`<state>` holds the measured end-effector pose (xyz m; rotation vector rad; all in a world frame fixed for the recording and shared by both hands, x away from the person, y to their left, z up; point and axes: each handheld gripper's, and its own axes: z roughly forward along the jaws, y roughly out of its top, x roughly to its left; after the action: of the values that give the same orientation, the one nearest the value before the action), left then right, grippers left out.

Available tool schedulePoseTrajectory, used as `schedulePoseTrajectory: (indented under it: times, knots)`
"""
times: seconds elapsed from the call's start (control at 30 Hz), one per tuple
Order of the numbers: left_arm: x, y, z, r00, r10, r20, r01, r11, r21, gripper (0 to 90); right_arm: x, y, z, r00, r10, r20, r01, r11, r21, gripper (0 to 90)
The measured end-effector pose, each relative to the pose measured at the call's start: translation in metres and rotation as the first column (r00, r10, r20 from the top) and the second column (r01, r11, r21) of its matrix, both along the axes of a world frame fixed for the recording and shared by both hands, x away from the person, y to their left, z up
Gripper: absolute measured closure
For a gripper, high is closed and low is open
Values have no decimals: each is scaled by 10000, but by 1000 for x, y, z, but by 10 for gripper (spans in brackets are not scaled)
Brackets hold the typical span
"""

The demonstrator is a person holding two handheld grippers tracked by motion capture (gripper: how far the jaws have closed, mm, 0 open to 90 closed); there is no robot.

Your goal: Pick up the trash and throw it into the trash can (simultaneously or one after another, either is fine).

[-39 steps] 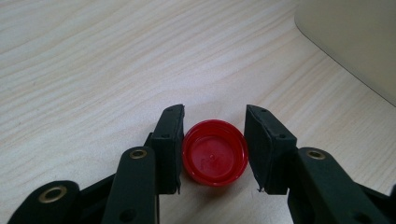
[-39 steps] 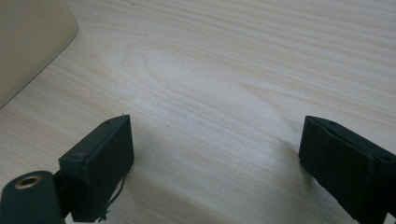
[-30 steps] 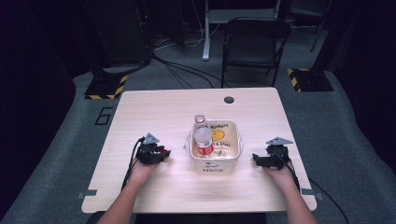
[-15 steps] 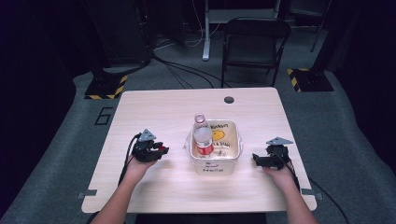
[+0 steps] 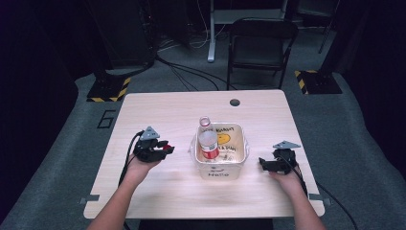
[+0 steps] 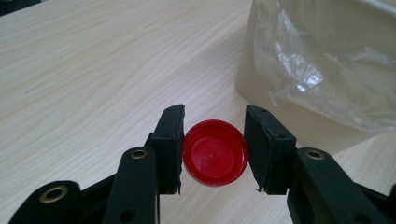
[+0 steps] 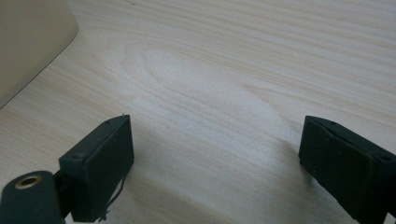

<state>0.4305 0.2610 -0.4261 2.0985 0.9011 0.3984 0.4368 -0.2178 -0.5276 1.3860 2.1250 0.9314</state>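
One red cap [image 6: 215, 152] pinched in left tool [image 6: 214, 149], above counter [image 5: 167, 115] beside bin [image 5: 219, 170]. Bottle [image 5: 208, 139] stands uncapped inside bin. Right tool [image 7: 215, 163] wide open, empty. Left: cap onto bottle, probably.

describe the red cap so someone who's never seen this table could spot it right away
Start at the white tub in the middle of the wooden table, the one with the clear bottle standing in it. Left of it, the left gripper pinches a small round cap between its black fingers. It is the one loose bright red thing here, apart from the bottle's red label.
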Motion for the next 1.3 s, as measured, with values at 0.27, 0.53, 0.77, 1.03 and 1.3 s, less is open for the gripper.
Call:
schedulePoseTrajectory:
  times: [0.27,0.53,0.77,1.03,1.3]
  knots:
    - [-4,-3,19,9995,-238,196,241,9996,-135,587,0,0,0,10000,-6,2,6,10000,-1,95]
    - [-7,-9,31,9984,-435,352,441,9989,-170,587,0,0,0,10000,-3,1,3,10000,-2,95]
    - [-10,-16,40,9964,-715,444,726,9971,-225,587,0,0,0,10000,0,-1,0,10000,-3,95]
    - [-13,-26,48,9935,-1021,509,1038,9941,-319,586,0,0,0,10000,0,-1,0,10000,-3,95]
    - [-17,-37,55,9888,-1360,619,1386,9896,-388,587,0,0,0,10000,3,-2,-3,10000,-5,95]
